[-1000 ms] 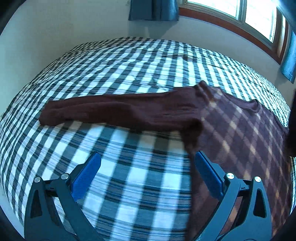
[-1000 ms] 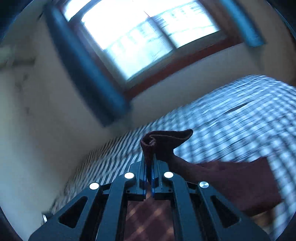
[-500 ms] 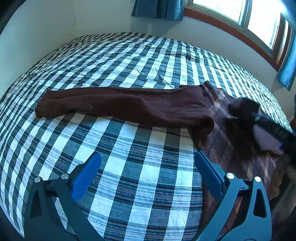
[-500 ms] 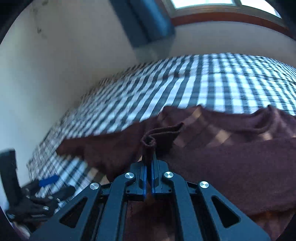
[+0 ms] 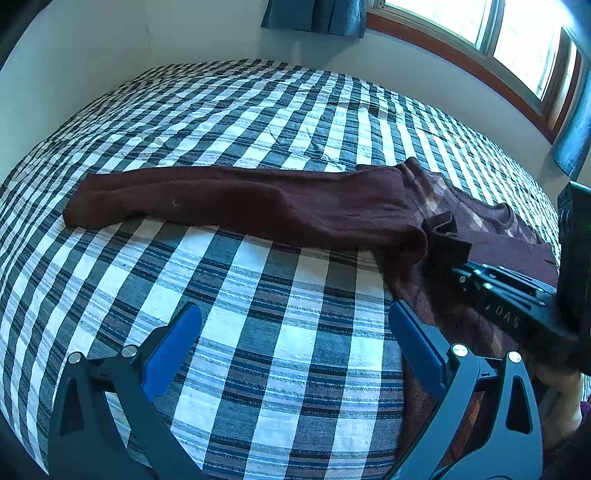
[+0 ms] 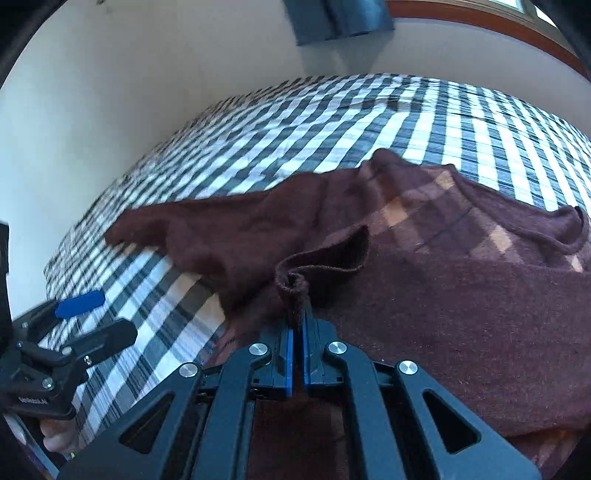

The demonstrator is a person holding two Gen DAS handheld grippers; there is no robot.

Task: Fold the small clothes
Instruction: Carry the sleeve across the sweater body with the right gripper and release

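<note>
A dark brown sweater [image 5: 491,243] lies flat on the checked bed cover [image 5: 258,122]. One sleeve [image 5: 240,203] stretches out to the left. My left gripper [image 5: 295,343] hovers open over bare cover in front of that sleeve, holding nothing. In the right wrist view my right gripper [image 6: 297,325] is shut on the cuff [image 6: 325,258] of the other sleeve, which is folded over the sweater's body [image 6: 461,302]. The neckline [image 6: 569,229] shows at the right. The right gripper [image 5: 476,277] also appears in the left wrist view, low over the sweater, and the left gripper [image 6: 96,319] at the lower left of the right wrist view.
The bed fills both views and meets a white wall [image 5: 92,55] at the back and left. A window [image 5: 517,40] with blue curtains [image 5: 317,14] runs along the far side. The bed's near edge lies just below the left gripper.
My right gripper has come down from high above the bed and carried the cuff across over the sweater's body. The left gripper has stayed almost still and open.
</note>
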